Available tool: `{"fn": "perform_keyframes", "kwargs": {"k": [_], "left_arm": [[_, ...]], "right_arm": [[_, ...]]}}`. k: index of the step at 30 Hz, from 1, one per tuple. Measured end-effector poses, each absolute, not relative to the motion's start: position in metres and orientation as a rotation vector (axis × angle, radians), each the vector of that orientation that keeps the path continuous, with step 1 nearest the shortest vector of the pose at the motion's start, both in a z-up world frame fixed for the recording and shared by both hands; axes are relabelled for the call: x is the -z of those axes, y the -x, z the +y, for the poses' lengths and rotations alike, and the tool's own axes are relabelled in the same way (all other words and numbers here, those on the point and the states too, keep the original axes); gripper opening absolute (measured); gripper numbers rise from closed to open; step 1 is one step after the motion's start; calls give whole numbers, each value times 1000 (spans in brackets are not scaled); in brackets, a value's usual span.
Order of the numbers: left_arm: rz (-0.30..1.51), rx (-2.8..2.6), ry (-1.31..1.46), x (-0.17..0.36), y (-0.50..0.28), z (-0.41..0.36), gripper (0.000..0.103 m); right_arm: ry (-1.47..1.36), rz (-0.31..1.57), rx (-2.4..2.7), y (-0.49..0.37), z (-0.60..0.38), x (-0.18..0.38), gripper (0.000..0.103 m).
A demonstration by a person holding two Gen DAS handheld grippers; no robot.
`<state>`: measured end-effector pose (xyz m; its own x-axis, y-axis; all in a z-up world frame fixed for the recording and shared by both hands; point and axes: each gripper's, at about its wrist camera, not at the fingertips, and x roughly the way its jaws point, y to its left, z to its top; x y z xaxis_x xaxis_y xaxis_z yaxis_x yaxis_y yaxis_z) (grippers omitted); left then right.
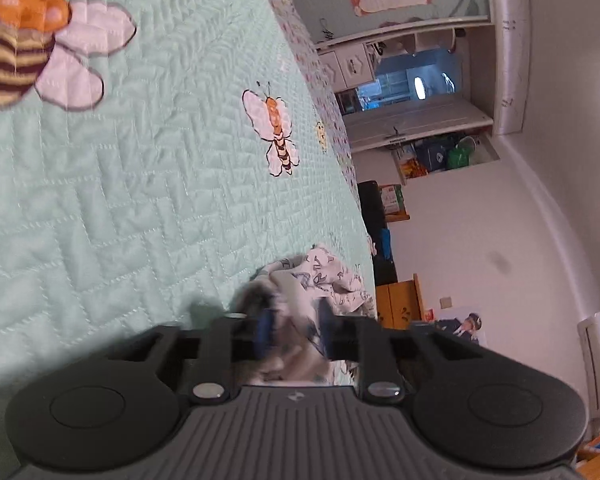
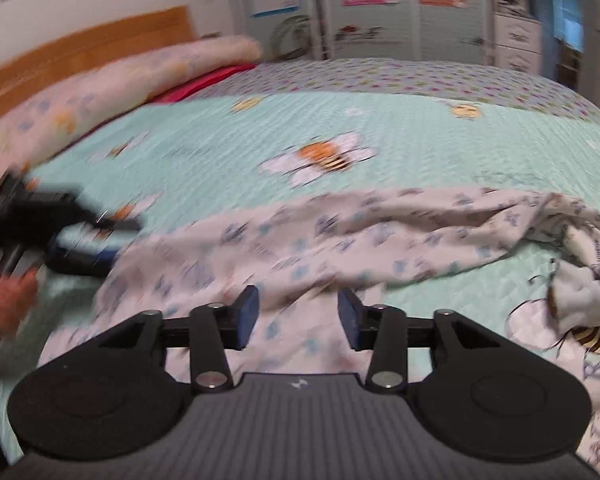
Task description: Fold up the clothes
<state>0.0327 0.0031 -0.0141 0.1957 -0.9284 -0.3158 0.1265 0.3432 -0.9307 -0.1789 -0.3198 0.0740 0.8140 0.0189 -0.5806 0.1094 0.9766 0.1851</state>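
Note:
A white garment with a blue print (image 2: 340,232) lies crumpled across the mint bee-pattern bedspread (image 2: 380,120). My right gripper (image 2: 297,318) hovers over its near part, jaws open, cloth below them but not pinched. At the left of the right wrist view, my left gripper (image 2: 88,254) holds the garment's left edge, with a hand (image 2: 4,300) behind it. In the left wrist view the left gripper (image 1: 292,334) is shut on a bunched fold of the garment (image 1: 328,276), blurred cloth filling the gap between the blue pads (image 1: 262,336).
A pale floral pillow (image 2: 140,76) and a red cloth lie by the wooden headboard (image 2: 100,48). The bed's edge (image 1: 340,140) runs along the right of the left wrist view, with a wooden cabinet (image 1: 400,300) and shelves beyond it. White wardrobes (image 2: 380,12) stand behind the bed.

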Motion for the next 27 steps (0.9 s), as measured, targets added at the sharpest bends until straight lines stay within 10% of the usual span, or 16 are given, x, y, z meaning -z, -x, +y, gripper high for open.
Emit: {"fn": "perform_keyframes", "kwargs": {"k": [10,22,27], "left_arm": [[914,678,1163,18,-14,36,5],[570,600,938,-28,18,38,5],[748,593,963,9,-14,27,7]], "right_arm": [[-620,660,206,75,-440,-29,46],[-291,580,307,48,-417,-31,46],[-131,652,374,11,-413,-21,46]]}}
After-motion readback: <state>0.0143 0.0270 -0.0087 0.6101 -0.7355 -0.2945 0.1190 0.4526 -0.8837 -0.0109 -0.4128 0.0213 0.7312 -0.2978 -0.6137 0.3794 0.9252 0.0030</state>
